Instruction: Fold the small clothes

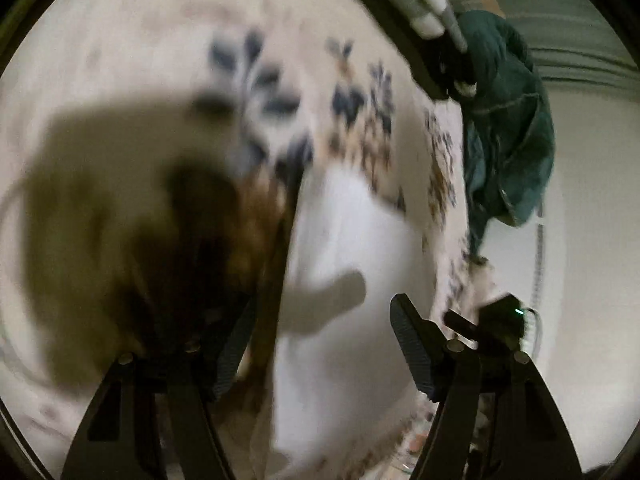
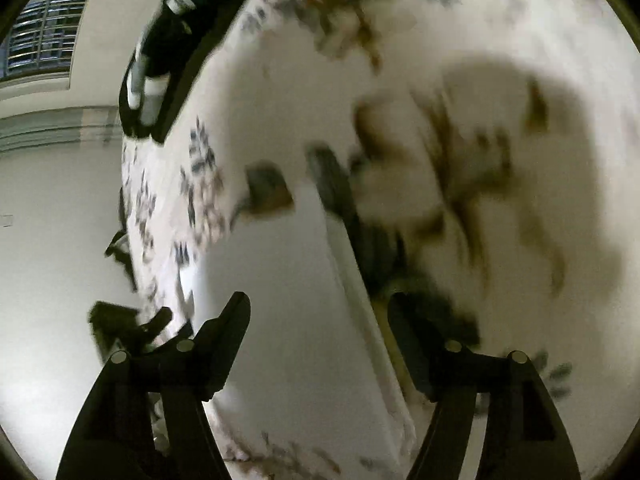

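Observation:
Both views are blurred by motion. A white garment lies flat on a cream cloth with blue and brown flowers. My left gripper is open and empty just above the garment's near part. In the right wrist view the same white garment lies under my right gripper, which is open and empty. A folded edge of the garment runs between the right fingers.
A dark green garment hangs at the cloth's right edge. A dark rack with white and grey tubes stands at the far edge, also in the right wrist view. The other gripper shows at the cloth's edge. Pale floor lies beyond.

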`<move>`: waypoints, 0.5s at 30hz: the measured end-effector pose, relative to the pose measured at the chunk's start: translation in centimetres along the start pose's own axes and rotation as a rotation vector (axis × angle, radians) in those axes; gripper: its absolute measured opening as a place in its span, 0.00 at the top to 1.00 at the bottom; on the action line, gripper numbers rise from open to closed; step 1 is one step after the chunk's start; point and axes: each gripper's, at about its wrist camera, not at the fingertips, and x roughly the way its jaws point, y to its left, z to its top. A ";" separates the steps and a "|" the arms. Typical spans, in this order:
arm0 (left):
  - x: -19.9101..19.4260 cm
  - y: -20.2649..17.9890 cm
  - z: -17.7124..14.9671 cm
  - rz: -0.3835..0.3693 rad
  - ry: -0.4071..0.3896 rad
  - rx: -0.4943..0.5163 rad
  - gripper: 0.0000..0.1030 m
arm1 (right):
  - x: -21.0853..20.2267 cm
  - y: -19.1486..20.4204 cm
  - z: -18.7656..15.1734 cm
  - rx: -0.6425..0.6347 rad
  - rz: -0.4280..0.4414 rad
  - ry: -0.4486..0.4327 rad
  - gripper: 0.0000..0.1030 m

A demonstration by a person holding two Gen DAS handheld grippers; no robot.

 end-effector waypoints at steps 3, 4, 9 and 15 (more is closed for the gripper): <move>1.6 0.8 -1.4 -0.073 0.026 -0.040 0.35 | 1.9 -2.2 -1.5 0.039 0.068 0.092 0.29; 1.7 0.8 -1.5 -0.086 0.027 -0.044 0.35 | 2.9 -2.9 -2.0 0.053 0.095 0.122 0.29; 3.2 -1.4 -1.5 -0.117 -0.003 0.024 0.53 | 5.1 -3.6 -2.7 0.068 0.242 0.123 0.35; 2.4 -3.4 -1.7 -0.093 -0.023 0.090 0.89 | 4.8 -2.1 -3.3 0.023 0.250 0.091 0.85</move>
